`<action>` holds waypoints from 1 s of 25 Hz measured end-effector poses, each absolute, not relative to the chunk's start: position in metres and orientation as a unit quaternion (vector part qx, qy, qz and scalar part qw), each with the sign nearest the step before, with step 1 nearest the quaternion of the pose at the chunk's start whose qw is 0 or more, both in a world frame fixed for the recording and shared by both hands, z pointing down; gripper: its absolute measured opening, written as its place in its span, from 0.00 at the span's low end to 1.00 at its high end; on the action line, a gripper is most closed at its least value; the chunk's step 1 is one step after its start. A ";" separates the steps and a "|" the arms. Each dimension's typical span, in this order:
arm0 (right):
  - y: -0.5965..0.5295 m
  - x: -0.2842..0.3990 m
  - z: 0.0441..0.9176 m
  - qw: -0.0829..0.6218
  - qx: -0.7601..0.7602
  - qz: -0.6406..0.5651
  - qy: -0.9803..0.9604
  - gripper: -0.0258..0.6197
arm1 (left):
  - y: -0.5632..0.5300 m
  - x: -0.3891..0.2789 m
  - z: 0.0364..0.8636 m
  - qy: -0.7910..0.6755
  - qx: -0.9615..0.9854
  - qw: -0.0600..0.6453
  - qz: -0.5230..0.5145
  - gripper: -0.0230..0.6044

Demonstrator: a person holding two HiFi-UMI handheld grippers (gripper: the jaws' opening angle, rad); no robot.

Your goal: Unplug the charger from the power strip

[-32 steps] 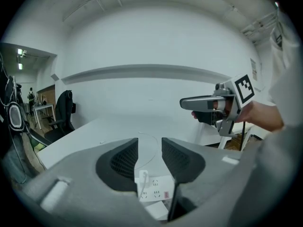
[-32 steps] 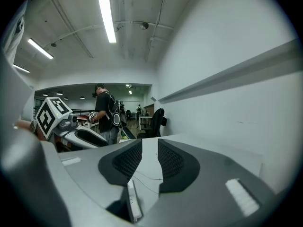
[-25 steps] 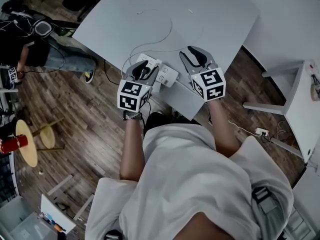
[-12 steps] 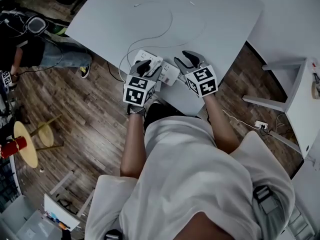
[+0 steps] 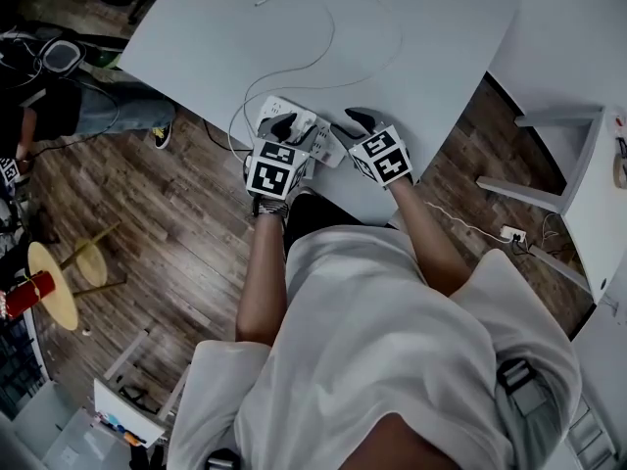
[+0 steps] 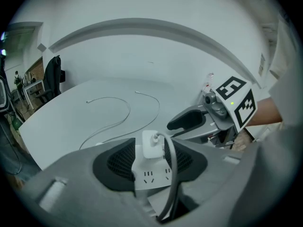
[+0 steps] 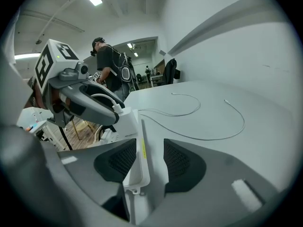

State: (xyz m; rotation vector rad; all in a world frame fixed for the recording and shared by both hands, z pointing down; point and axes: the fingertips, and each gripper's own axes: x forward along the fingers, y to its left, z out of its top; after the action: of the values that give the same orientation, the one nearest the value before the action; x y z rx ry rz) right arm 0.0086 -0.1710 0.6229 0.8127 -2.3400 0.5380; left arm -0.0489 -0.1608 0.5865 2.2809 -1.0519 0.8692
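A white power strip (image 5: 328,146) lies near the front edge of the white table (image 5: 431,76). In the left gripper view a white charger (image 6: 150,144) stands plugged into the strip (image 6: 150,176), its cable (image 6: 171,174) running back toward the camera. My left gripper (image 6: 151,150) straddles the charger with its jaws apart and a gap at the left pad. My right gripper (image 7: 144,148) has its jaws opening on either side of the strip's end (image 7: 135,167), the pads not pressing. In the head view both grippers, left (image 5: 285,125) and right (image 5: 351,120), sit low over the strip.
A thin white cable (image 5: 328,42) loops across the table beyond the strip. A person (image 5: 59,106) stands at the left by a yellow stool (image 5: 54,282). A second white table (image 5: 598,194) is at the right, with a floor socket (image 5: 511,233) below it.
Both grippers have come down onto the power strip, the right one farther. The right jaws have spread wider around the strip's end.
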 end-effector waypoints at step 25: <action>-0.171 0.007 0.647 0.303 0.307 0.220 -0.875 0.31 | -0.176 -0.041 0.621 -0.395 0.819 0.236 0.343 0.27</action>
State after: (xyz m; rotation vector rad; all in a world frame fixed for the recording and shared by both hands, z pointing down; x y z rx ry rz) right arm 0.0067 -0.1706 0.6467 0.8149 -2.3193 0.5823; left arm -0.0406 -0.1761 0.6210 2.2452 -1.0831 0.9410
